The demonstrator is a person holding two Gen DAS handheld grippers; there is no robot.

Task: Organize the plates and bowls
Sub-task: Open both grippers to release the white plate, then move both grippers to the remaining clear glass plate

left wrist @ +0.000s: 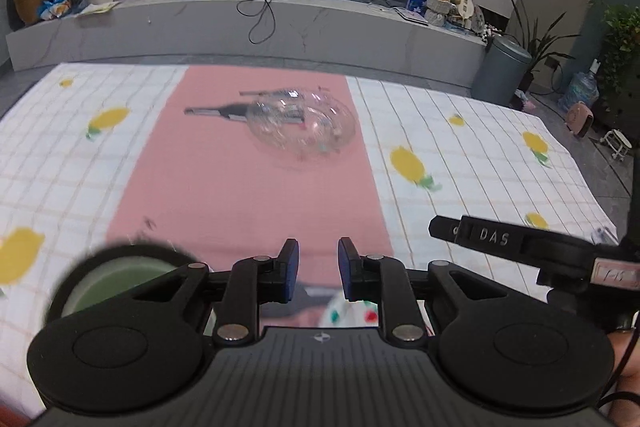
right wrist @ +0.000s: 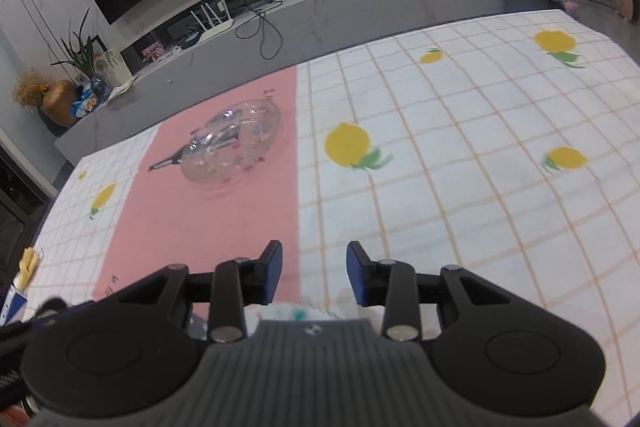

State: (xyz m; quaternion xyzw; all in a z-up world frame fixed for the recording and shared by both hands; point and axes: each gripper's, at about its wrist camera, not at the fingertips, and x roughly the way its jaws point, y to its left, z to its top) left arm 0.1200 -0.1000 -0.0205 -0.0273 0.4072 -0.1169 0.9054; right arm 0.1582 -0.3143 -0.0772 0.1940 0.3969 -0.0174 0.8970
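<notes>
My left gripper (left wrist: 318,269) hangs over the near edge of the table (left wrist: 460,155), fingers set narrow w/ a small gap, nothing between the pads. My right gripper (right wrist: 314,273) is spread a bit wider, also holding nothing, also above the near edge, over the seam where the pink strip (right wrist: 208,211) meets the checked lemon-print cloth (right wrist: 460,163).

Clear glass bowl (left wrist: 303,126) sits on the pink strip toward the far edge of the table, roughly centre in the left view, well apart from both grippers. It looks tipped or upside down, can't tell which. A dark utensil w/ a metal handle (left wrist: 212,111) pokes out from it on the left side; whether it lies under or inside the glass I can't tell. Same bowl (right wrist: 236,147) shows in the right wrist view, far-left on the pink.

Dark-rimmed bowl w/ green inside (left wrist: 116,283) at the near-left of the table, blurred, partly hidden behind my left gripper body. A white piece w/ red & green spots (left wrist: 348,313) peeks out right below the left fingers at the near edge; too hidden to say plate or bowl. In the right view a similar white bit (right wrist: 296,313) shows under the right fingers.

My right gripper's side also shows at the right edge of the left view (left wrist: 520,243), near the near-right corner of the table.
</notes>
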